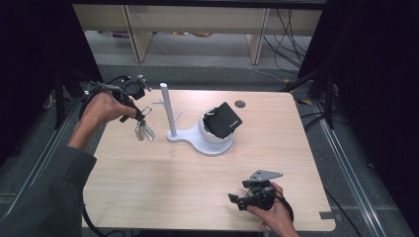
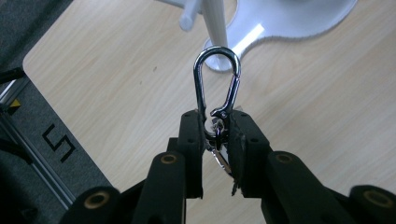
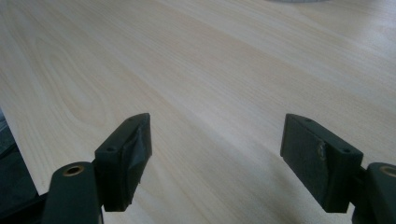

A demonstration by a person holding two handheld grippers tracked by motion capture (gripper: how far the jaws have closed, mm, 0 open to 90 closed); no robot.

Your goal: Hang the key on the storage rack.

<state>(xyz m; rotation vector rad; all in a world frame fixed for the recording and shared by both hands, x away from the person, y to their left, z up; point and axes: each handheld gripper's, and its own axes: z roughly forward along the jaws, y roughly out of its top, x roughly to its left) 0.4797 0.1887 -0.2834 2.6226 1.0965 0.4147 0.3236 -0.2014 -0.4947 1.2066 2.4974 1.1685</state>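
- The left claw (image 2: 216, 135) is clamped on the lower end of a silver carabiner (image 2: 217, 81); in the left gripper view the black jaws press in on the clip's swivel end from both sides.
- The carabiner's closed loop rises clear above the jaw tips, its rounded top pointing toward the white stand (image 2: 280, 21).
- In the high view the left claw (image 1: 141, 117) is left of the stand's post (image 1: 167, 109), held above the worktop (image 1: 163, 182), with the carabiner (image 1: 146, 110) at its tip.
- Silver pieces, likely keys (image 1: 144, 132), hang below the claw, left of the stand's base; what they are exactly is too small to tell.
- The left hand (image 1: 102, 108) wraps the gripper body, farther left of the post.
- The stand (image 1: 205, 140) has a flat white base, an upright post with short pegs, and a round cup on its right part.
- A black wallet-like item (image 1: 225, 120) sits tilted in that cup, right of the post.
- The right claw (image 3: 215, 154) is open, jaws wide apart with bare worktop (image 3: 210, 70) between them and nothing held.
- In the high view the right claw (image 1: 235, 200) is well apart from the stand, nearer the person and to the right, held by the right hand (image 1: 272, 210).
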